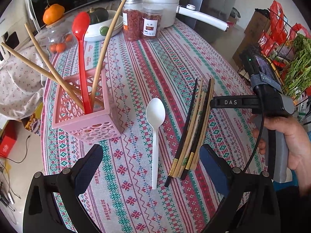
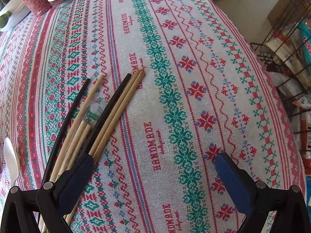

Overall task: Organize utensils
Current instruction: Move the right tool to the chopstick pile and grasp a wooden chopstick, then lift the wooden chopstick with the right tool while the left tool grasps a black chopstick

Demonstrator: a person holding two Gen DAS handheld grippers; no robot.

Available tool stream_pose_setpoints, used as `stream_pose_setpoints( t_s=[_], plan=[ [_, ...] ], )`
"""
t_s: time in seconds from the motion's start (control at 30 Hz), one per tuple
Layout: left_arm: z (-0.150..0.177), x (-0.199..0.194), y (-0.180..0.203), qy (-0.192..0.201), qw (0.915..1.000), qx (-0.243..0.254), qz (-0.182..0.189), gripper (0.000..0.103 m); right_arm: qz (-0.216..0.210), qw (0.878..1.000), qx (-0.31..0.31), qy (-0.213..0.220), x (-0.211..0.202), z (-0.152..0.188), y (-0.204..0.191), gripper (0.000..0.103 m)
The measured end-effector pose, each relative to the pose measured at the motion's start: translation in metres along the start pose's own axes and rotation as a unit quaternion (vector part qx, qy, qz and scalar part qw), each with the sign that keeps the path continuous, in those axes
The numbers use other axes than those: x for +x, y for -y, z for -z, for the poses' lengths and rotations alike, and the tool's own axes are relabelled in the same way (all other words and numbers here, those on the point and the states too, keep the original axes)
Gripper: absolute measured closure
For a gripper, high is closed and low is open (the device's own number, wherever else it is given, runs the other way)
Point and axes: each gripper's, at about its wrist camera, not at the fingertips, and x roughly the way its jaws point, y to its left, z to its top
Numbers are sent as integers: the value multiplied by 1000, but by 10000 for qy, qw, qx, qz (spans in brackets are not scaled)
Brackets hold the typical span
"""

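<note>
While open, left gripper (image 1: 150,165) fingers (image 1: 88,167) straddle white spoon (image 1: 155,128), chopsticks (image 1: 194,128) beside

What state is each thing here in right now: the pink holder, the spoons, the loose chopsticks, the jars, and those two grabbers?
Pink holder: upright, holding utensils.
Red spoon: standing in the holder, bowl up.
Wooden chopsticks: three leaning in the holder.
White spoon: lying flat on the tablecloth.
Loose chopsticks: bundled flat on the cloth.
Two jars: upright, lids on.
Left gripper: jaws open, empty.
Right gripper: jaws open, empty, beside the loose chopsticks.
</note>
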Motion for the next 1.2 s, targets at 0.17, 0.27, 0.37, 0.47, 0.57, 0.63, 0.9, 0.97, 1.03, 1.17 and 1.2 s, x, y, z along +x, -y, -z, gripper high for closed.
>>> stream_pose_setpoints(
  t_s=[0.17, 0.27, 0.37, 0.47, 0.57, 0.63, 0.9, 0.97, 1.03, 1.17, 1.2],
  plan=[
    [-1, 2, 2, 8, 10000, 15, -30, 2, -52, 10000, 42, 17, 1, -5, -1, 5],
    [-1, 2, 1, 8, 10000, -33, -27, 2, 62, 10000, -38, 66, -1, -8, -16, 5],
    [-1, 1, -1, 20, 10000, -54, -50, 2, 298, 9992, -263, 53, 1, -6, -32, 6],
    [-1, 0, -2, 15, 10000, -62, -27, 2, 186, 9995, -252, 23, -3, -6, -37, 17],
    [0, -6, 0, 74, 9999, 18, -95, 3, 173, 9992, -360, 55, -10, -5, -38, 34],
    [0, -13, 7, 140, 9997, 195, -108, 3, 128, 9989, -434, 106, -15, -5, -35, 58],
    [-20, -7, 52, 133, 9974, 683, -210, 7, -555, 9984, 10, 43, -23, -6, 20, 95],
    [-33, 8, 61, -53, 9981, 602, -85, 21, -735, 9972, 93, 60, -30, -5, 26, 99],
    [-48, 28, 69, -301, 9983, 492, 87, 41, -905, 9957, 156, 114, -36, -2, 33, 99],
    [-76, 71, 79, -657, 9971, 394, 22, 77, -1211, 9922, 248, 166, -47, -1, 44, 99],
    [-80, 80, 81, -723, 9967, 376, -5, 83, -1254, 9916, 262, 159, -48, 0, 46, 99]
  ],
)
